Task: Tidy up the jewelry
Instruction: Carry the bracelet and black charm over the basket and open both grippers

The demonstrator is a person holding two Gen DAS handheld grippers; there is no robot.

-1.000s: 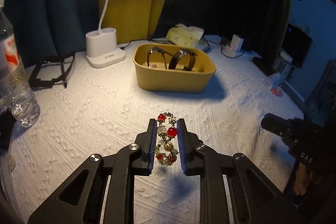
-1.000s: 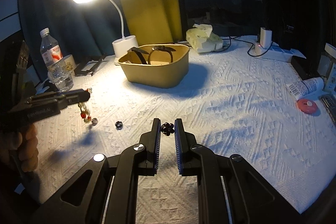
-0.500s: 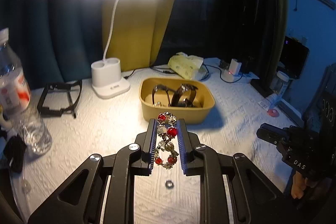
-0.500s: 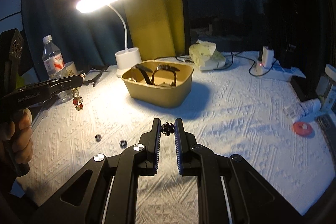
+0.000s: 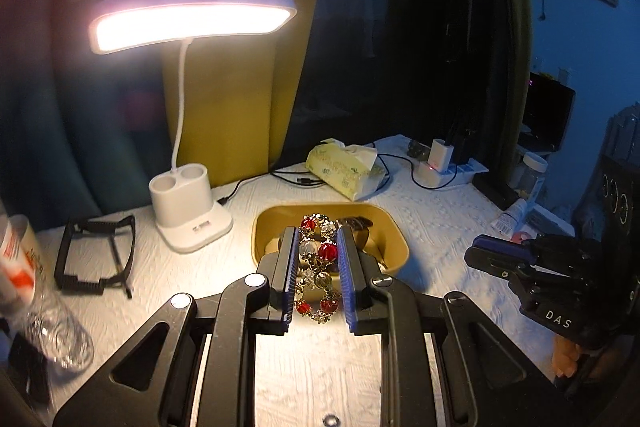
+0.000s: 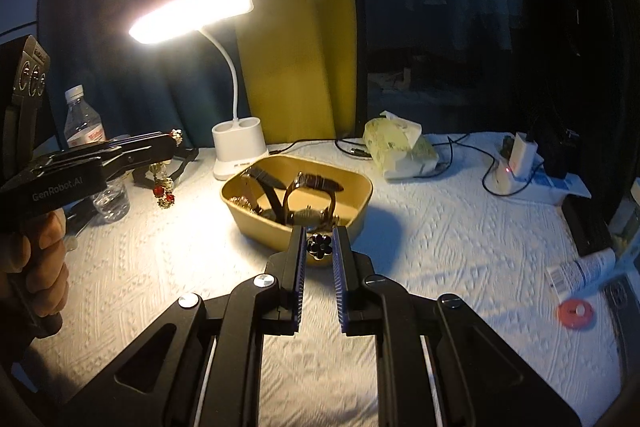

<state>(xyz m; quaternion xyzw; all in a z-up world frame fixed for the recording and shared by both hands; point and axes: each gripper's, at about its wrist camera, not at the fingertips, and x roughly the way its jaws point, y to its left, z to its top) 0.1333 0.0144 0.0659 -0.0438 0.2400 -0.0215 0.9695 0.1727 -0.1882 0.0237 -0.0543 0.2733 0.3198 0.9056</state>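
Both grippers' jaws clamp jewelry: left a beaded bracelet [image 5: 317, 269], right a black flower piece [image 6: 319, 245].

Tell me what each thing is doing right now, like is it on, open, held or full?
Lamp: switched on.
Left gripper: shut on the red bead bracelet, held in the air.
Right gripper: shut on the black flower piece.
Yellow tray: open, holding watches.
Water bottle: capped, upright.
Tissue pack: open.
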